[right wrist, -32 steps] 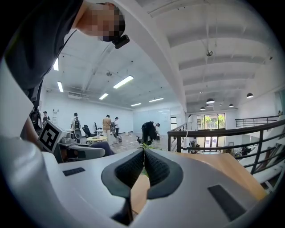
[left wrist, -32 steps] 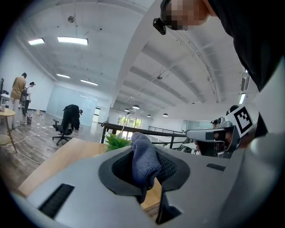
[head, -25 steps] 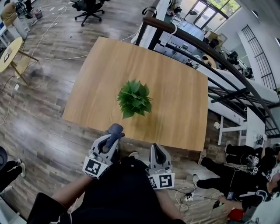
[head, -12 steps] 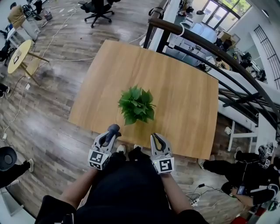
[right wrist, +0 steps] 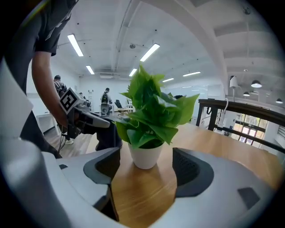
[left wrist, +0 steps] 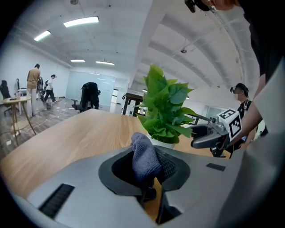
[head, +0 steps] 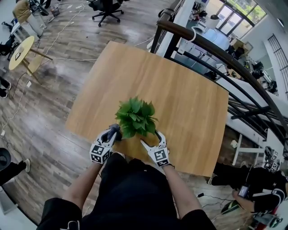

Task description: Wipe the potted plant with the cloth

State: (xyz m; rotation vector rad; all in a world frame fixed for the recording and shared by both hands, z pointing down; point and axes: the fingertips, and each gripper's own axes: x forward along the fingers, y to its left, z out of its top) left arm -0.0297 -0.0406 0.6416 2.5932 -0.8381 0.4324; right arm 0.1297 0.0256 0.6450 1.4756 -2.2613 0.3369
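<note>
A leafy green potted plant (head: 135, 117) in a white pot (right wrist: 146, 156) stands near the front edge of the wooden table (head: 180, 85). My left gripper (head: 114, 131) is at the plant's left, shut on a grey-blue cloth (left wrist: 144, 158) that bunches up between its jaws. The plant (left wrist: 164, 111) rises just beyond the cloth. My right gripper (head: 150, 138) is at the plant's near right with its jaws opening wide. The pot stands just ahead of that gap, and the pads do not touch it. In the right gripper view the left gripper (right wrist: 89, 118) shows behind the leaves.
A dark curved railing (head: 216, 49) runs along the table's far right side. A round side table (head: 20, 51) and an office chair (head: 105, 6) stand on the wood floor to the left. A person (head: 265, 188) sits on the floor at the right, near cables.
Both grippers came down and forward from over the person's lap to either side of the plant. The right jaws went from shut to wide open.
</note>
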